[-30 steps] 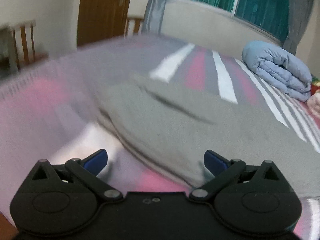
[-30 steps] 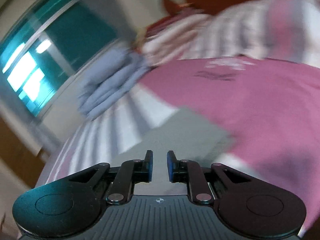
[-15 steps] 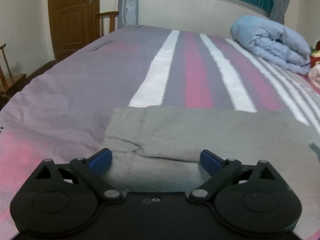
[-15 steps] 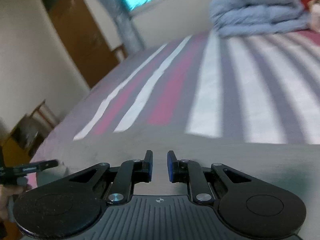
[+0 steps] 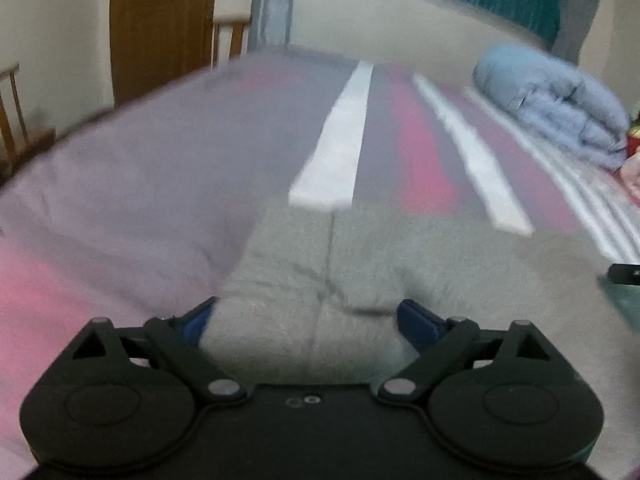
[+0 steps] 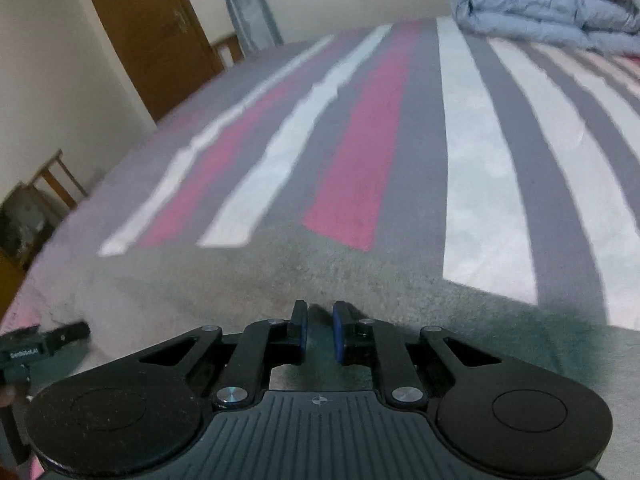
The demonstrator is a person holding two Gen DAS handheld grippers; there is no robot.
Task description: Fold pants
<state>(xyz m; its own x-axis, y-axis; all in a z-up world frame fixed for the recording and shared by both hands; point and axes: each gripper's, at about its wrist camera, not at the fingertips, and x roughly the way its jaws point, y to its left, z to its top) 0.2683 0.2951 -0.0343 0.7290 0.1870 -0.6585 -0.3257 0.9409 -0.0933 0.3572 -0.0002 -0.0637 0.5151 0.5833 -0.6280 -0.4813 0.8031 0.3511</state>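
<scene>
Grey pants lie flat across the near part of a striped bed sheet. My left gripper hangs low over their left end with its jaws wide and closing. The folded grey cloth sits between the blue pads, which do not press on it. My right gripper hovers over the pants further right, shut to a narrow slit with nothing in it. The left gripper's tip shows at the left edge of the right wrist view. The right gripper's tip shows at the right edge of the left wrist view.
A folded light-blue quilt lies at the far right of the bed, also in the right wrist view. A brown door and wooden chairs stand past the bed's left side. The window wall closes the far end.
The left gripper slid over the pants' left end and its jaws narrowed a little. The right gripper swung round from the pink garment and window to face along the bed over the pants.
</scene>
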